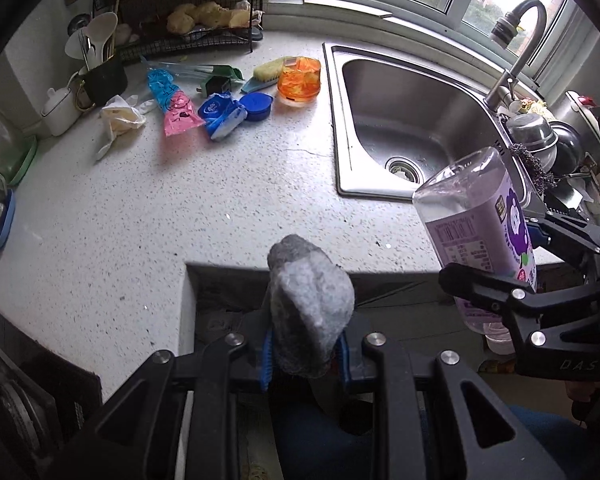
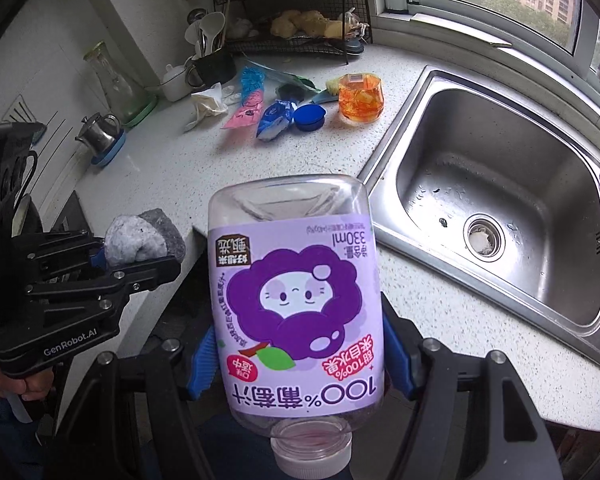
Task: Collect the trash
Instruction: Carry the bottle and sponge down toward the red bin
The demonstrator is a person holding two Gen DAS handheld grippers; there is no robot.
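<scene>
Purple-labelled bottle, empty and light, hangs cap-down off the worktop edge, clamped mid-body by the right hand-held gripper; slippery, probably crushable. Left hand-held gripper pinches a soft grey sponge.

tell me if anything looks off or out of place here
The juice bottle in the right gripper is held upside down, cap toward the camera. Wrappers and a crumpled tissue lie scattered on the counter near the sink.
</scene>
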